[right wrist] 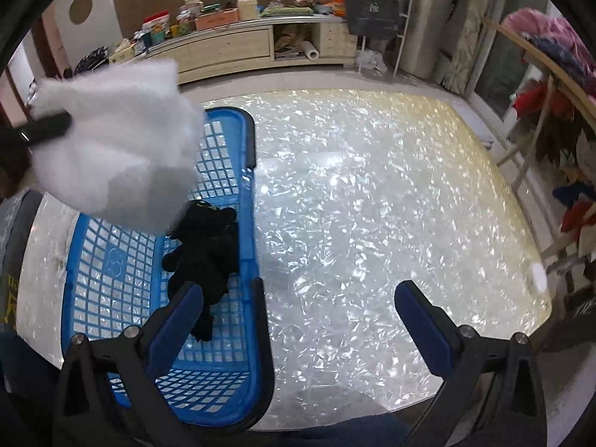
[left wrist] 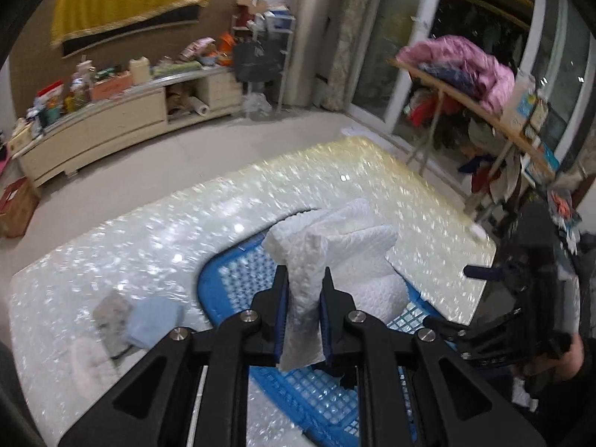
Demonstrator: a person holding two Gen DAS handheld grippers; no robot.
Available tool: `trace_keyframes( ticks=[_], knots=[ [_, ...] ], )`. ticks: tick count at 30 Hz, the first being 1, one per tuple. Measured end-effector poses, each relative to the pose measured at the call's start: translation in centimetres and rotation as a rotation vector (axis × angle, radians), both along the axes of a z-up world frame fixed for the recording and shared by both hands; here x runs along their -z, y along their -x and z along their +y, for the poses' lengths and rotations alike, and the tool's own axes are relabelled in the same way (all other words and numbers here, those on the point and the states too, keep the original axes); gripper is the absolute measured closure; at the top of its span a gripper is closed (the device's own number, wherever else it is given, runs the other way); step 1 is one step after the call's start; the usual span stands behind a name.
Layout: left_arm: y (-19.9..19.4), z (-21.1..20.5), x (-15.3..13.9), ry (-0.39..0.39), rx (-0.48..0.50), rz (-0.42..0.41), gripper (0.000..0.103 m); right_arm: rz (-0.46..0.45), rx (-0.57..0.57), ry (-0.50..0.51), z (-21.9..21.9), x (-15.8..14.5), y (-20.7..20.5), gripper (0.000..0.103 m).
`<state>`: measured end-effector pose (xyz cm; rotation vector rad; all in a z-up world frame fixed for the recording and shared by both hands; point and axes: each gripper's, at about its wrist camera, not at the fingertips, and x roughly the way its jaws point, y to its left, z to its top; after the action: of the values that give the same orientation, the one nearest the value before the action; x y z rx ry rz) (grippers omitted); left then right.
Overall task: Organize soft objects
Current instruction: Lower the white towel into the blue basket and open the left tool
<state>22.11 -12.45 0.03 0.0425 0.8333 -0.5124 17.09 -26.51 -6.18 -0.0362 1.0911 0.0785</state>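
My left gripper (left wrist: pixel 305 279) is shut on a white towel (left wrist: pixel 335 246) and holds it above the blue basket (left wrist: pixel 327 398). In the right wrist view the white towel (right wrist: pixel 115 141) hangs over the far left of the blue basket (right wrist: pixel 246 141), with the left gripper's finger at its left edge. A black soft toy (right wrist: pixel 205 249) lies inside the basket. My right gripper (right wrist: pixel 298 298) is open and empty, low over the table, its left finger over the basket's right side. A grey cloth (left wrist: pixel 111 316), a light blue cloth (left wrist: pixel 154 320) and a pale pink cloth (left wrist: pixel 89 365) lie on the table left of the basket.
The shimmering white table (right wrist: pixel 372 205) spreads to the right of the basket. A wooden rack (left wrist: pixel 465 104) piled with clothes stands off the table's right side. A long cluttered cabinet (left wrist: pixel 111 119) runs along the far wall. The right gripper shows in the left wrist view (left wrist: pixel 514 320).
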Motion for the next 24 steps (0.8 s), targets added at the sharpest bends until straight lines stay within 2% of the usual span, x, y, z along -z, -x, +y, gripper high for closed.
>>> trace_keyframes(
  ticks=[4,6,9,11,21,24],
  knots=[
    [-1.1,-2.8,4.2,-0.049,0.060,0.069,0.090,0.017,0.000,-0.018,-0.4,1.1,-0.3,0.000],
    [-1.4,-3.7,6.6,-0.100,0.083,0.112,0.090,0.030,-0.002,-0.026,-0.6,1.6,-0.6,0.000],
    [-1.2,-4.4,8.6,-0.161,0.110,0.151,0.090,0.040,-0.009,-0.037,-0.6,2.3,-0.9,0.000],
    [-1.2,-4.7,9.2,-0.206,0.121,0.155,0.090,0.041,-0.011,-0.040,-0.7,2.4,-1.1,0.000],
    [-1.8,-5.6,10.2,-0.300,0.157,0.180,0.089,0.051,-0.026,-0.069,-0.3,2.4,-1.6,0.000],
    [-1.9,-5.6,10.2,-0.308,0.153,0.176,0.083,0.051,-0.027,-0.072,-0.5,2.4,-1.4,0.000]
  ],
)
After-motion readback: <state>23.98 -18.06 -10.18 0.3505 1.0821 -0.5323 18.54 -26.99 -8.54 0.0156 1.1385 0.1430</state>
